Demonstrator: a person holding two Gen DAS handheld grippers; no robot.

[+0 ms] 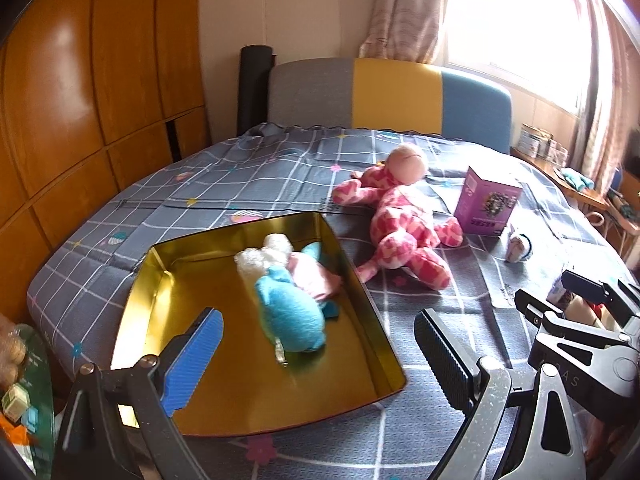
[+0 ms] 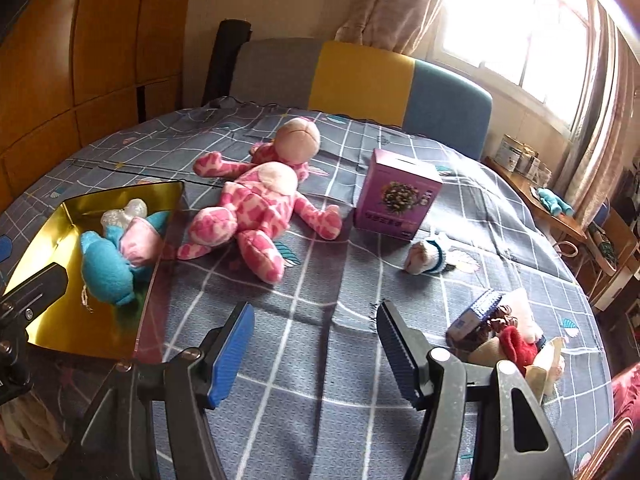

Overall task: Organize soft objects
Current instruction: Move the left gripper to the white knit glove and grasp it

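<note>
Both tongs gape empty: left tongs [image 1: 316, 356] over gold tin [image 1: 360, 280] collecting toys; pink plush [image 2: 256, 208] ahead of right tongs [image 2: 316, 348], likely next.

Ahead of the claws, a headboard [image 2: 360, 80] in grey, yellow and blue panels meets a cream wall [image 1: 288, 4]. Left stand orange wooden cupboards [image 1: 100, 80]; right, a bright curtained window [image 2: 516, 24].

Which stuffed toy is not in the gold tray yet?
The big pink spotted toy lies on the bed beside the gold tray, while the blue toy is already inside.
</note>
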